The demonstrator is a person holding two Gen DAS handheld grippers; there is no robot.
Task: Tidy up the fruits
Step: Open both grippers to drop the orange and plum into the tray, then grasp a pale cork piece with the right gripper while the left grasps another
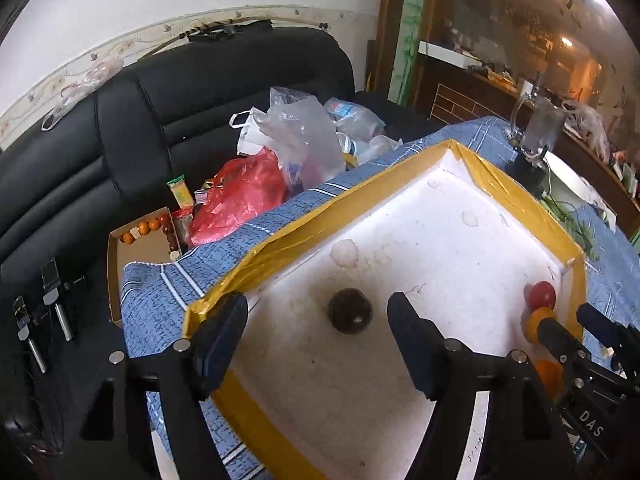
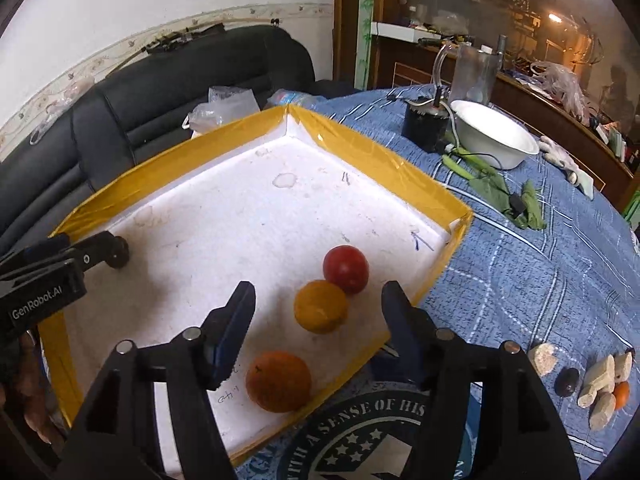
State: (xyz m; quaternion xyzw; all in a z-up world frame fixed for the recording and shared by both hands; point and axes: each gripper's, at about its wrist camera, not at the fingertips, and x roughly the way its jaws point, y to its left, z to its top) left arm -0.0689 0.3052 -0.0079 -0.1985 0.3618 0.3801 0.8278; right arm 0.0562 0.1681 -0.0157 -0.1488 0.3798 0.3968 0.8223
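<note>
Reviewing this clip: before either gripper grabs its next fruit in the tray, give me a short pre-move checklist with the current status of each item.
1. Left gripper open and empty: ok.
2. Right gripper open and empty: ok.
3. Dark fruit lies between the left fingers, untouched: ok.
4. Yellow fruit centred ahead of the right gripper: ok.
5. Yellow fruit clear of neighbours: not ok, it touches the red fruit.
6. Orange clear of the right fingers: cannot tell, it sits close under them.
</note>
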